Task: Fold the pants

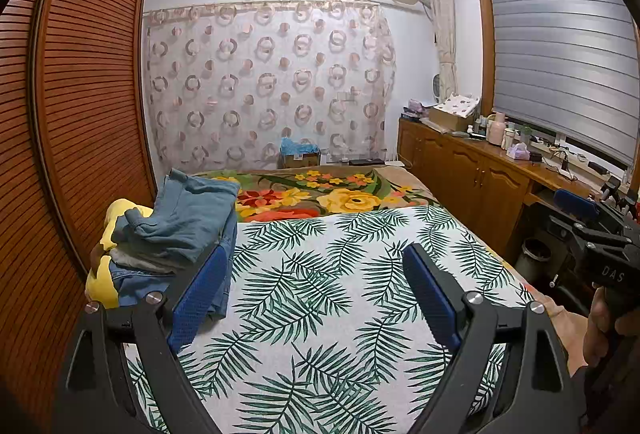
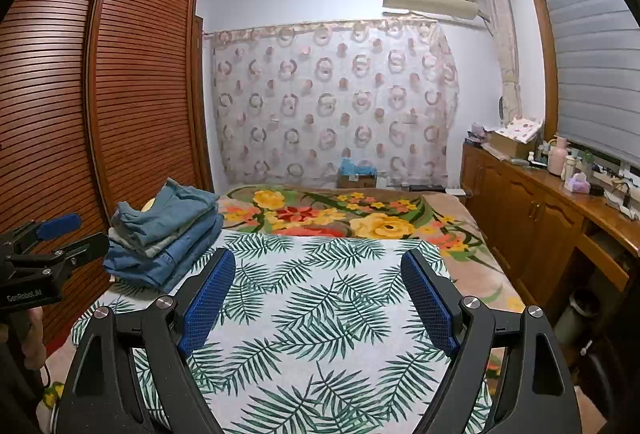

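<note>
Now both grippers, the left gripper [image 1: 316,294] and right gripper [image 2: 318,294], are hanging wide apart and holding nothing over the leaf sheet [image 2: 320,314], while folded pants [image 2: 164,234] are sitting stacked at its far left corner.

Even indoor light, sharp, fisheye-bowed edges.

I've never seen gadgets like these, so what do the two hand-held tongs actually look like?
Both tongs are black angular frames with silver rivets and two blue, textured finger pads. One body reads "DAS", the other "GenRobot.AI". A bare hand grips a handle.
</note>
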